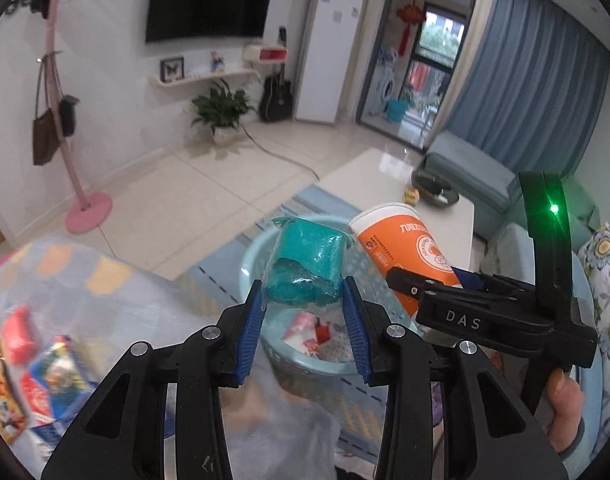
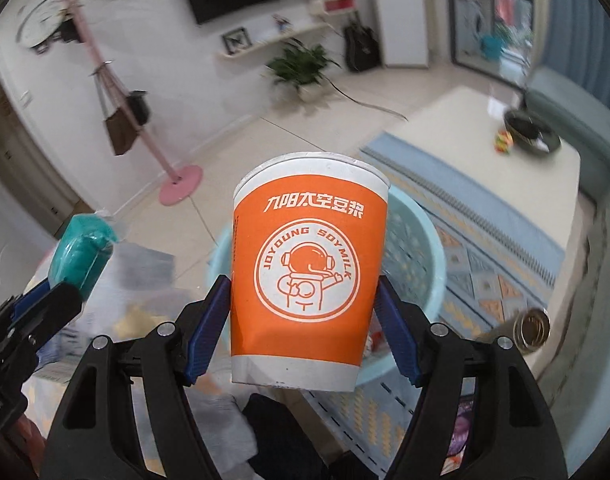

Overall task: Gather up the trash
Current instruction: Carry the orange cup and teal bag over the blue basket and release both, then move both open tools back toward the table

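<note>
Trash filled both your hands: your left gripper (image 1: 303, 312) clamped a teal wrapped bundle (image 1: 307, 266), your right gripper (image 2: 303, 326) clamped an orange paper cup (image 2: 307, 280), both above the pale blue basket (image 2: 419, 256), the desk (image 2: 465, 136) beyond.

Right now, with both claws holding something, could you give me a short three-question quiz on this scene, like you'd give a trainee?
1. True or false: the left claw grips a teal wrapped packet.
2. Multiple choice: what does the right claw hold? A) a glass bottle B) an orange paper cup C) a folded towel
3. Short answer: what container lies below both claws, and is anything in it?

Key:
1. True; its blue pads press on the packet's sides.
2. B; the cup bears an astronaut drawing.
3. A light blue basket on the floor; some wrappers already lie in it.
</note>
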### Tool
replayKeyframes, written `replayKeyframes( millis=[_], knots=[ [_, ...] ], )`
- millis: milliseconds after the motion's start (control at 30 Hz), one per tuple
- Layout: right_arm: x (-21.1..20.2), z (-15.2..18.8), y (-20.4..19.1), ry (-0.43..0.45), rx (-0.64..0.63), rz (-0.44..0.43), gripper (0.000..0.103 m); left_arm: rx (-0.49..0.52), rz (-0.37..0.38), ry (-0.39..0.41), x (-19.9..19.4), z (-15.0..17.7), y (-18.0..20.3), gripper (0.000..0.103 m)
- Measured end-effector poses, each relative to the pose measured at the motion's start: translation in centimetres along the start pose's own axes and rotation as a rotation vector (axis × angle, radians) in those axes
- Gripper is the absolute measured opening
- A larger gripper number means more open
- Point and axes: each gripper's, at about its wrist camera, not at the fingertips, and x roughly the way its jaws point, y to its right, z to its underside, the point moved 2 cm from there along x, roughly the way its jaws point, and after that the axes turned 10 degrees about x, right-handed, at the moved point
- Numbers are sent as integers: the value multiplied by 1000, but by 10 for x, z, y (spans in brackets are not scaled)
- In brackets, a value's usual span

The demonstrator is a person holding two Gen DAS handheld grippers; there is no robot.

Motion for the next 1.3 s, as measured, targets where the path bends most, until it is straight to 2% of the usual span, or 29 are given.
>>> replayKeyframes(
  millis=[267,367,467,600,833,1133,1200,1300],
  knots=[
    [37,5,25,-56,60,34,70,2,5,-88,48,-2,13,40],
    [39,4,29,-60,80,9,70,7,13,-87,48,-5,16,42],
    [35,3,32,-54,86,-11,71,21,-9,-78,42,-4,18,53],
    [26,5,36,-49,104,-30,74,-4,-11,-62,28,-2,14,54],
    [-5,19,21,-38,91,-83,74,-31,-25,9,-18,4,12,57],
    [-68,51,-61,60,-119,-174,74,-72,-87,125,-99,17,-3,59],
    [-80,59,-79,85,-171,-187,74,-89,-112,152,-118,23,-10,67],
    [-92,71,-103,113,-231,-217,74,-109,-147,182,-143,34,-20,70]
  ],
)
